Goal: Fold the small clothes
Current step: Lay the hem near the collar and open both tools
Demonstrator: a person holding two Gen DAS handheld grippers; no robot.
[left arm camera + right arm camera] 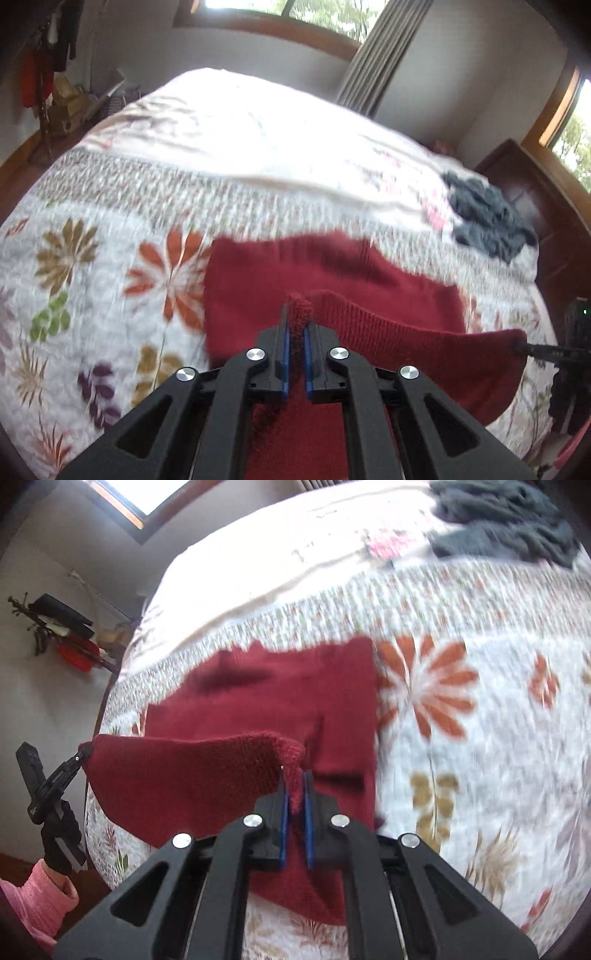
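Red knit garment (332,273) spread on a bed (110,229) under a floral quilt, near hem lifted clear of the cover. Left gripper (295,325) clamped on one bunched corner of that hem, blue pads pressed close on the cloth. Right gripper (295,790) clamped likewise on the opposite corner, hem stretched taut between the two. In the left wrist view, right gripper (532,349) at 3 o'clock, pinching the far corner; in the right wrist view, left gripper (83,753) at 9 o'clock, above a pink sleeve (40,897). Far edge of the garment flat toward 12 o'clock. Open quilt at 9 o'clock of the left wrist view. Crumpled dark grey garment (484,214) well apart at 2 o'clock, close to the bed's edge. Both views blurred.
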